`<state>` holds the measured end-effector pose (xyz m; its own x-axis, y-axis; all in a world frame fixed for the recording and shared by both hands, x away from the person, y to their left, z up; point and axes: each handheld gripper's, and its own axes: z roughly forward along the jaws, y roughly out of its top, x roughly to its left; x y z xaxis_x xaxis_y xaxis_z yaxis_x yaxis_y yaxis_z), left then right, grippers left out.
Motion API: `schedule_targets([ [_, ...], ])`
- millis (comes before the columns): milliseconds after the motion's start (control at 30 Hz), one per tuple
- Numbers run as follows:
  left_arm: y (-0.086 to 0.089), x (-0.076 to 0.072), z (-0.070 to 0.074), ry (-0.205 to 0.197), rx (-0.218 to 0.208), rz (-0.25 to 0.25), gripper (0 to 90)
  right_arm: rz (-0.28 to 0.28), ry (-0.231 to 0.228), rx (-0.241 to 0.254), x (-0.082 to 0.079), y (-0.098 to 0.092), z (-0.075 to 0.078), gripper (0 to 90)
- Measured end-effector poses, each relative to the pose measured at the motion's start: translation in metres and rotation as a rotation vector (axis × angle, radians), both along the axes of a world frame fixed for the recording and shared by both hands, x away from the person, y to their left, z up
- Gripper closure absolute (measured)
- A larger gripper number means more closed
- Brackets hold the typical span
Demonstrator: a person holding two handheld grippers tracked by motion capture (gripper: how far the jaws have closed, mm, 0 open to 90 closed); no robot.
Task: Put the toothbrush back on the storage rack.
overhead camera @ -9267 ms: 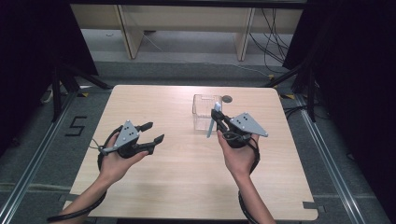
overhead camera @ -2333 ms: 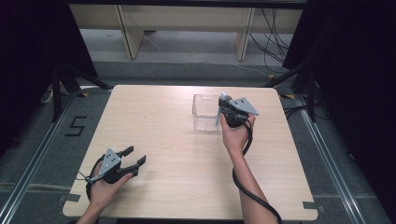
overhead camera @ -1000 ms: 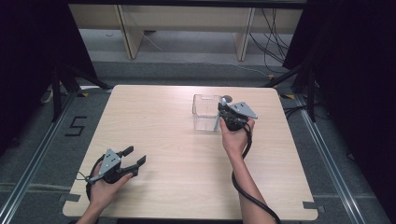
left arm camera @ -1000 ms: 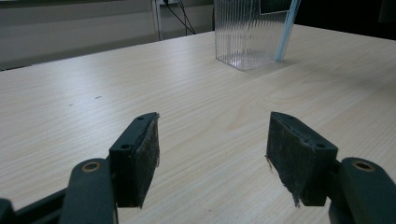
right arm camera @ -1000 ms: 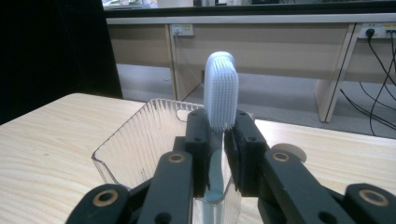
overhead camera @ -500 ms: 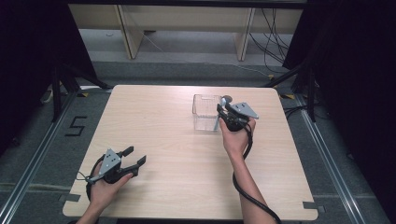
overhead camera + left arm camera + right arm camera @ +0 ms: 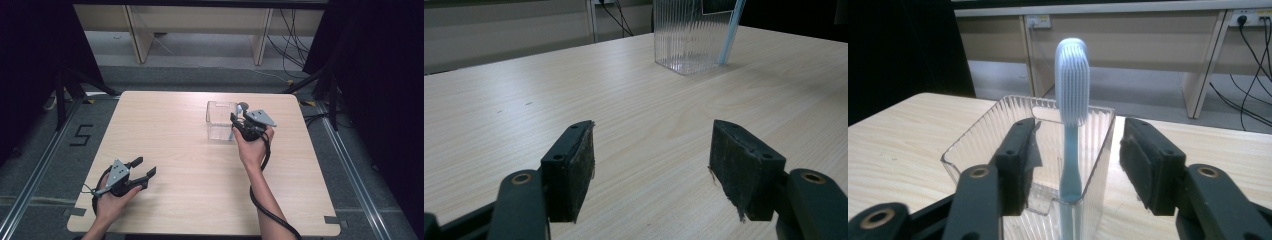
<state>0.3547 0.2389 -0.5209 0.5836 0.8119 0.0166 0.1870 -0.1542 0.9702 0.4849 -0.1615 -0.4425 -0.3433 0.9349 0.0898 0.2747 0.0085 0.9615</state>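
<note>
Nearest the camera in the high view, the left gripper (image 7: pixel 142 170) sat low at the table's near-left corner, held in the person's left hand (image 7: pixel 109 201), jaws spread wide with nothing between them. The left gripper view showed the same: bare wood grain between the two black pads (image 7: pixel 581 167), gap empty.

The table (image 7: pixel 165 140) was light wood, pale grain, rounded corners, mostly bare. A few faint specks showed on the wood in the left gripper view.

Farther in, right of centre, the right hand (image 7: pixel 253 150) held the right gripper (image 7: pixel 235 124) up against the clear ribbed plastic holder (image 7: pixel 221 120). Its jaws had just been opening and stood apart, pads off the handle. In the right gripper view the light blue toothbrush (image 7: pixel 1072 90) stood between the jaws, head up, bristles facing the camera, handle down inside the holder (image 7: pixel 998 130) and leaning on its near wall. The brush stood in the holder on its own, not pinched. In the left gripper view the handle (image 7: pixel 731 30) looked tilted against the holder's right side.

A small dark round object (image 7: pixel 244 105) lay just behind the holder; could not tell what it was.

Beyond the table: grey floor, a "5" marked in tape (image 7: pixel 81 135) at left, metal rails along both sides, black stand legs. At the back a pale wooden bench or shelf frame (image 7: pixel 200 25) with cables (image 7: pixel 292 35) hanging at right. Dark curtains on both sides. A wall socket (image 7: pixel 1040 21) showed in the right gripper view.
</note>
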Motion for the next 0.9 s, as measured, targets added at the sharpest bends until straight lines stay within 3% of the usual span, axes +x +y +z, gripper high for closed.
schedule_targets([
  [300,0.0,0.0,0.0,0.0,-0.001,0.002,33.8,0.018,0.022,-0.053,-0.005,-0.005,-0.001,43.8],
  [367,0.0,0.0,0.0,-0.001,0.001,0.002,33.8,0.012,0.04,-0.034,-0.007,-0.004,-0.002,43.8],
  [400,0.0,0.0,0.0,-0.001,0.001,0.002,33.8,0.027,0.026,-0.065,-0.007,-0.006,-0.002,43.6],
  [467,0.0,0.0,0.0,-0.002,-0.001,0.001,33.8,0.025,0.057,-0.047,-0.013,-0.008,-0.003,43.0],
  [833,-0.001,0.0,0.0,-0.007,-0.002,0.001,33.9,0.055,0.062,-0.076,-0.028,-0.018,-0.007,42.8],
  [900,0.0,0.0,0.0,-0.005,0.001,0.005,33.8,0.037,0.077,-0.076,-0.033,-0.018,-0.008,42.9],
])
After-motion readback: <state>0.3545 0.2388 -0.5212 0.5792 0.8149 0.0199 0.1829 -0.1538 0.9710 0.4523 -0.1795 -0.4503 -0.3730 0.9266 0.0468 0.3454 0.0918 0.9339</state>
